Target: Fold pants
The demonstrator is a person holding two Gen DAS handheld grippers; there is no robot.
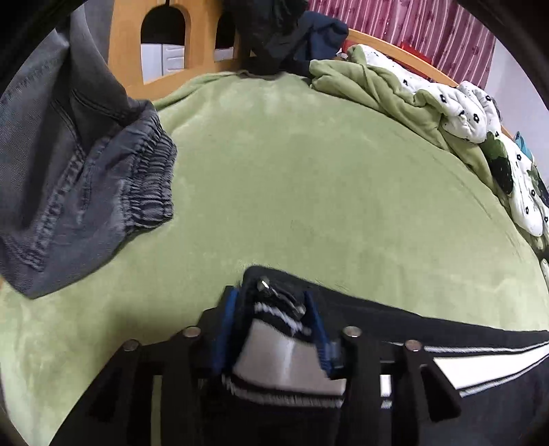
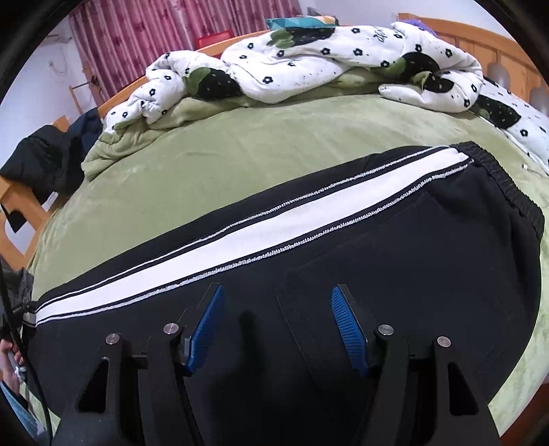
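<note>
The black pants (image 2: 394, 260) are spread flat on the green bed cover (image 2: 212, 164), with the white side stripe (image 2: 240, 233) running along the edge away from the camera and the elastic waistband (image 2: 507, 185) lying at the right in the right wrist view. A seamed pocket outline is seen on the black fabric just ahead of the right claw (image 2: 278, 326). The right claw is held released, its two blue pads (image 2: 209, 326) set well apart above the cloth, and nothing is gripped between them.

In the left wrist view, the left claw (image 1: 274, 319) is clenched on the cuff end of the pants (image 1: 446, 343): a bunched fold of black fabric with white and grey stripe is pinched between the blue pads (image 1: 317, 329), and a small metal zip pull (image 1: 265, 284) is seen at the top of the bunch. From there the leg is stretched away to the right across the bed cover (image 1: 308, 171).

A pair of grey jeans (image 1: 79, 178) with a gathered waistband is laid at the left of the bed. A white quilt with black flowers (image 2: 308, 61) is heaped along the far side, and dark garments (image 1: 284, 37) are piled by the wooden bed frame (image 1: 123, 44). Pink striped curtains (image 2: 164, 31) are seen behind.
</note>
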